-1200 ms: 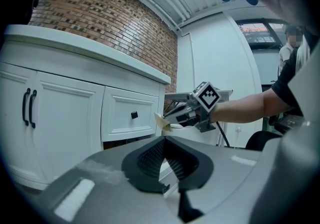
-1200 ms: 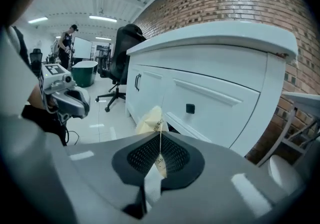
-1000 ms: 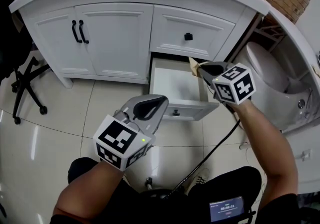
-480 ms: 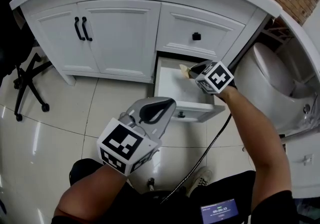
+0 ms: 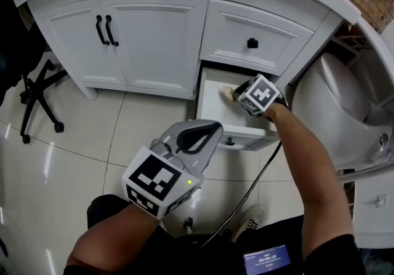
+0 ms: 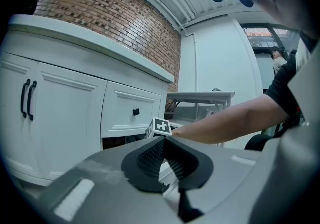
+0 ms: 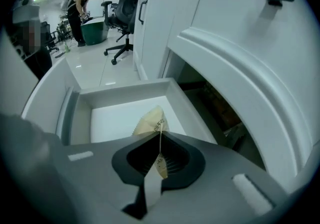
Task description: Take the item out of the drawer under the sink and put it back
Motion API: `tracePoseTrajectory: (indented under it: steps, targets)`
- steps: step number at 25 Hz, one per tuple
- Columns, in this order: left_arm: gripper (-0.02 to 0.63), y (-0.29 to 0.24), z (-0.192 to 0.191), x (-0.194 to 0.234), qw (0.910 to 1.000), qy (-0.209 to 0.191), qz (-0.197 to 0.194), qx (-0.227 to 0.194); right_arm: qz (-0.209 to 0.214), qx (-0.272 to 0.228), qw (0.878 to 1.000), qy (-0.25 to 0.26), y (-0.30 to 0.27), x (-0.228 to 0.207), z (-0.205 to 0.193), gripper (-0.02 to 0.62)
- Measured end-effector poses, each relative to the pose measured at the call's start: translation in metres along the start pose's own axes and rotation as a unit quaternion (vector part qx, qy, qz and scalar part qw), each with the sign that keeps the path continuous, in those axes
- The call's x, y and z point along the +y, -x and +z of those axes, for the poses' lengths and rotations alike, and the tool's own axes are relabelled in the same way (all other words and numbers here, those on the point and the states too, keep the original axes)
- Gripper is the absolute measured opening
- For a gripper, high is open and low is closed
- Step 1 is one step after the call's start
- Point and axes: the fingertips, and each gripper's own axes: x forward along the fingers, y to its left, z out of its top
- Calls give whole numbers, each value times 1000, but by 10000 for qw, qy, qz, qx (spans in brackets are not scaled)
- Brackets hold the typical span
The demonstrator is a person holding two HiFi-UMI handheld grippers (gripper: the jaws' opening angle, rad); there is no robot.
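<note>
- The right gripper reached into the open white drawer under the sink counter, its jaws clamped on a tan paper packet.
- The packet stood on edge over the drawer's bare bottom; contact with it could not be made out.
- The left gripper hung above the tiled floor, just short of the drawer front, its jaws pressed together on nothing.
- A white toilet stood beside the vanity.
</note>
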Motion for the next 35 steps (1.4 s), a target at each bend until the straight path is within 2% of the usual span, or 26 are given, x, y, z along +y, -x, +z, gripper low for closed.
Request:
tracePoseTrajectory:
  steps: [5,11,14,19,21,23,26,28,35]
  targets:
    - [5,-1,3,1,10000,69,20,-2,66,337,9993,-153,-7,4,-12,21]
    - [5,0,1,-1,10000,41,-19,13,52,219,9997,-53,-1,5,-11,29]
    - [5,-1,-1,-2,10000,31,-33,27,43,1,10000,-58,6,8,-3,29]
    - [5,-2,-2,-5,9999,-36,-41,93,-212,-120,9996,-121,28,-1,1,16]
    - [5,-1,-1,-5,9999,-38,-27,98,-386,-449,9980,-199,48,-5,13,9]
    - [5,0,-1,-5,10000,-17,-21,92,-510,-1052,9919,-495,78,-6,30,8]
    - [5,4,2,-7,10000,-9,-41,26,-468,-2040,9729,-979,129,7,49,8]
    - [5,5,4,-8,10000,-32,-47,-11,-415,-2461,9614,-1156,156,20,54,8]
    - [5,5,4,-10,10000,-61,-21,-40,-306,-3005,9371,-1749,216,51,54,8]
